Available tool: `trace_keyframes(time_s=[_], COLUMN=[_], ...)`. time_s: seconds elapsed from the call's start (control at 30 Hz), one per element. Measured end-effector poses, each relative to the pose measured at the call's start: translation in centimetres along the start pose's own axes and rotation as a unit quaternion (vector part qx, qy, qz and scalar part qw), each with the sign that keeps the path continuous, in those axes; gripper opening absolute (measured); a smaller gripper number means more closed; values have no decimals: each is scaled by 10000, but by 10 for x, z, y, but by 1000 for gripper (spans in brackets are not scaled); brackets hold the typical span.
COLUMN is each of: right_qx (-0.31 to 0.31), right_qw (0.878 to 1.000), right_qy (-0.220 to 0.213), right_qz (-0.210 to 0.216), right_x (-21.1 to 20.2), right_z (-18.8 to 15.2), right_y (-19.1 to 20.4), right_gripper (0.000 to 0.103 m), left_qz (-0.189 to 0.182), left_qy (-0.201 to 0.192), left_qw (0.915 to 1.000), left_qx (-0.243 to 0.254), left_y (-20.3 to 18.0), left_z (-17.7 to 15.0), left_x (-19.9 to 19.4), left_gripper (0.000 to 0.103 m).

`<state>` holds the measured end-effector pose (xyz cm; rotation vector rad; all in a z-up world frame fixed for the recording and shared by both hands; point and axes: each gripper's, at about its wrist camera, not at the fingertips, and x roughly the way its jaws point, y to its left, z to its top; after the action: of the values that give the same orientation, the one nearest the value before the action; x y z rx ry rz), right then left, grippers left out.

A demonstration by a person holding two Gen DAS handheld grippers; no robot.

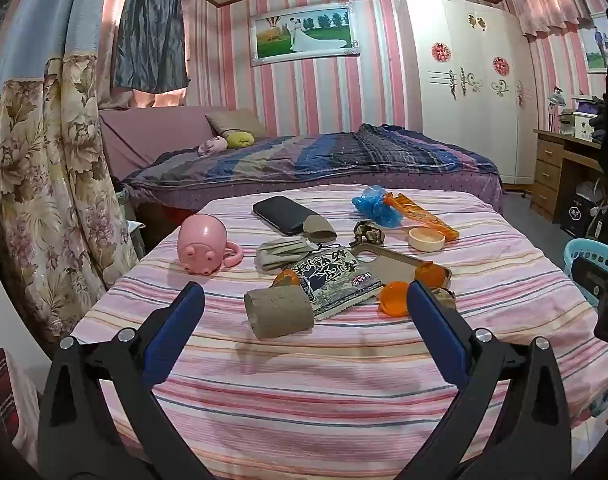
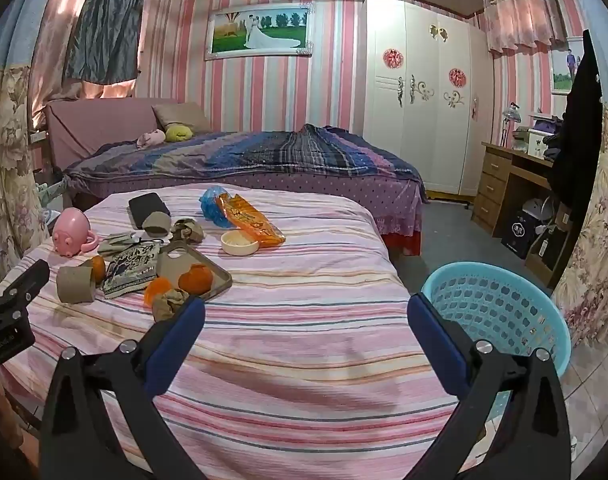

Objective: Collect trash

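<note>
Trash lies in a cluster toward the left edge of the striped bed.
We judge the cardboard roll light and crushable; take it across its middle. Both hand-held grippers, left and right, are released and empty.

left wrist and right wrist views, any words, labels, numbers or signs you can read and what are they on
Nothing can be read with certainty.
Dark snack packet: large Chinese characters, seen upside down, too distorted to quote.
Orange wrapper: printed lettering, too blurred to read.
Red round decals on the wardrobe: Chinese paper-cut emblems, not legible.
Dark box by the desk: a white mark, too small to read.
</note>
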<state>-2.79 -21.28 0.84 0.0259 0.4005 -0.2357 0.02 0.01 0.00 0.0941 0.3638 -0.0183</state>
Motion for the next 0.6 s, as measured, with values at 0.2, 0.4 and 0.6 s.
trace_keyframes(time_s=[0.2, 0.4, 0.6], right_qx=[5, -4, 12], right_qw=[10000, 10000, 9999], right_qy=[92, -78, -99], right_qz=[19, -47, -83], right_x=[5, -9, -7], right_z=[0, 4, 2], right_y=[1, -5, -5], right_gripper=[99, 99, 99], left_qz=[-6, 15, 14], left_qy=[-1, 11, 18], left_qw=[10000, 10000, 10000], left_qx=[-19, 0, -7], left_y=[0, 0, 0], left_z=[0, 0, 0], left_x=[0, 0, -1], left_gripper=[98, 98, 98])
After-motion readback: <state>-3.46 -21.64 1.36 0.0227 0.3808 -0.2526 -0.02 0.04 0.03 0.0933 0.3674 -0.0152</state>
